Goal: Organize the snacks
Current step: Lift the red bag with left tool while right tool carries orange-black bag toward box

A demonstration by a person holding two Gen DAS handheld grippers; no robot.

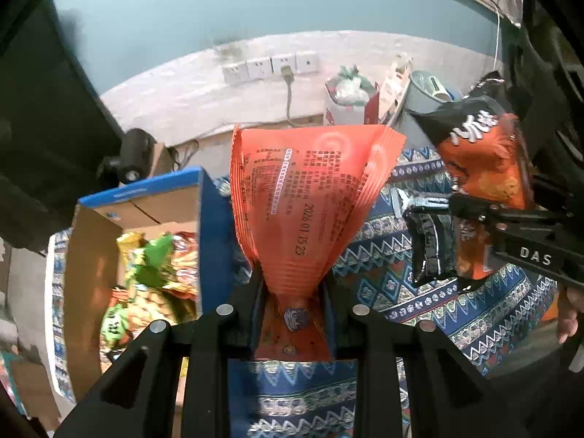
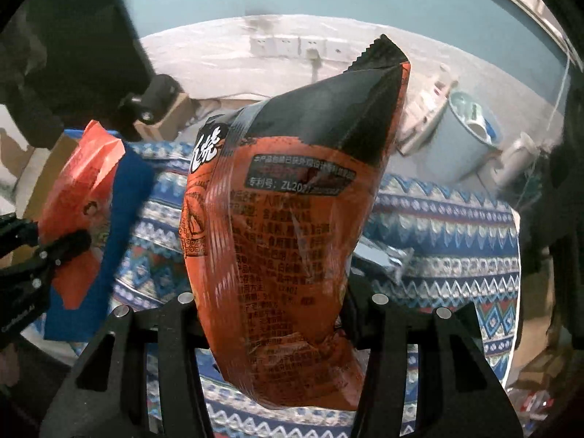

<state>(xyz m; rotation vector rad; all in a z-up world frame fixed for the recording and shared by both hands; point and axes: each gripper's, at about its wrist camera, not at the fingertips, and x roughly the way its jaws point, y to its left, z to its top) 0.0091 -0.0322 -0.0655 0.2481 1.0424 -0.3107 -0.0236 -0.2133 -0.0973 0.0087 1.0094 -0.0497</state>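
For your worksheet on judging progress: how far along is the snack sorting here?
Done: several packets already lie in the box. In hand: the left gripper is shut on a red packet, the right gripper on an orange-black packet, both lifted clear of the cloth. Left: boxing these two, plus a silver wrapper on the cloth.

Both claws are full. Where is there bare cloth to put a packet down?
Bare patterned cloth lies right of the silver packet, out to the table's far edge. Another strip runs between the blue box and the black packet. The box itself is crowded with snacks.
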